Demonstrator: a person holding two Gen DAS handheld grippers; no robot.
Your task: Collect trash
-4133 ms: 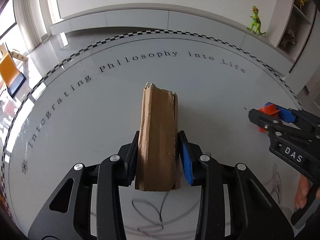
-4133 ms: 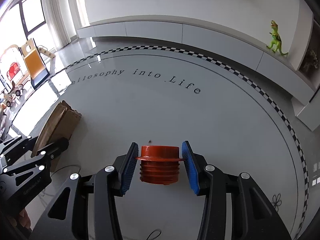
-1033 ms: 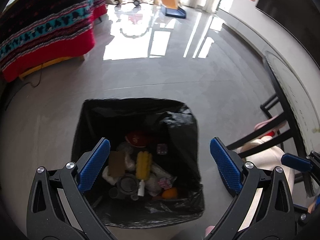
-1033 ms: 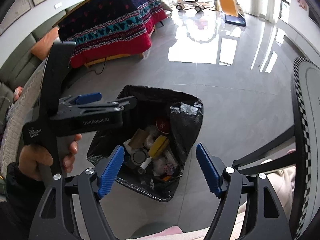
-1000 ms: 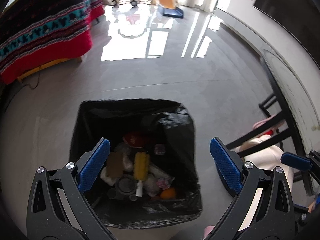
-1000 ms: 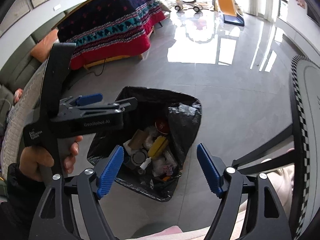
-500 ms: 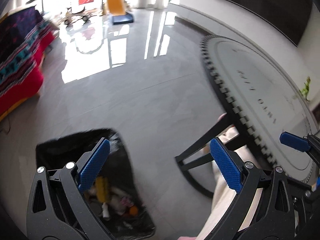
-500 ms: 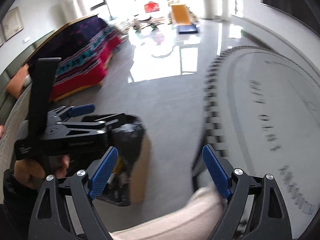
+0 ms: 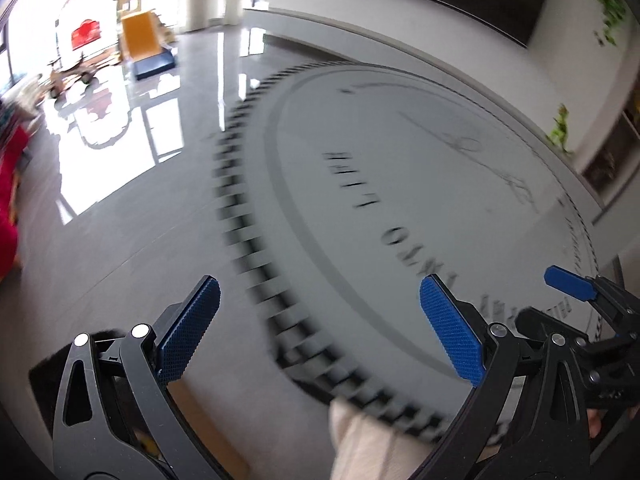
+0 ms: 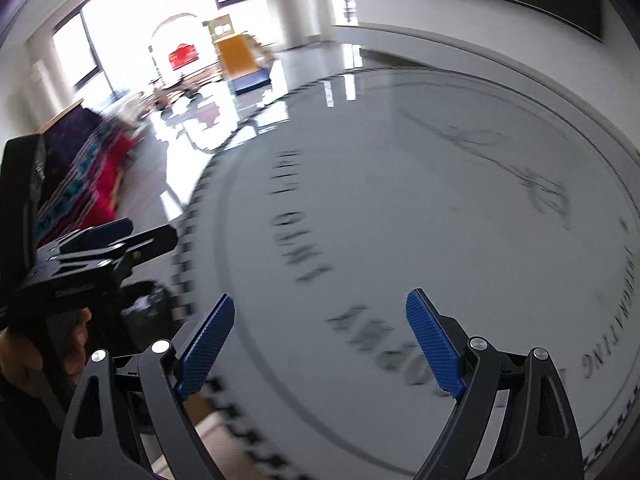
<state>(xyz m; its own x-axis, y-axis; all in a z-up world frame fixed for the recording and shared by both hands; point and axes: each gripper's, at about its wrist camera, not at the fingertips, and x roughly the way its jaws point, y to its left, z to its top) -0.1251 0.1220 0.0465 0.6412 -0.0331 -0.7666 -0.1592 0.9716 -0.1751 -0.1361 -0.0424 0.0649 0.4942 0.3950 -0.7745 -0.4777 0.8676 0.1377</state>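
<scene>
My left gripper (image 9: 320, 328) is open and empty, over the near edge of the round white table (image 9: 420, 168). My right gripper (image 10: 320, 344) is open and empty above the same table (image 10: 420, 200). The black trash bag (image 9: 52, 368) shows only as a dark corner at the lower left of the left wrist view, behind my left finger; a sliver of it (image 10: 148, 300) shows in the right wrist view beside the left gripper's body (image 10: 80, 268). No trash is visible on the table. Both views are motion-blurred.
The table has a checkered rim (image 9: 248, 216) and printed lettering. My light trouser leg (image 9: 372, 444) is under the table edge. A patterned red blanket (image 10: 80, 184) and toys (image 9: 144, 44) are across the glossy floor. The right gripper's finger (image 9: 568, 284) shows at far right.
Both grippers have swung up and right, away from the trash bag and back over the table. The bag has slid almost out of view. Both jaws stay open and empty.
</scene>
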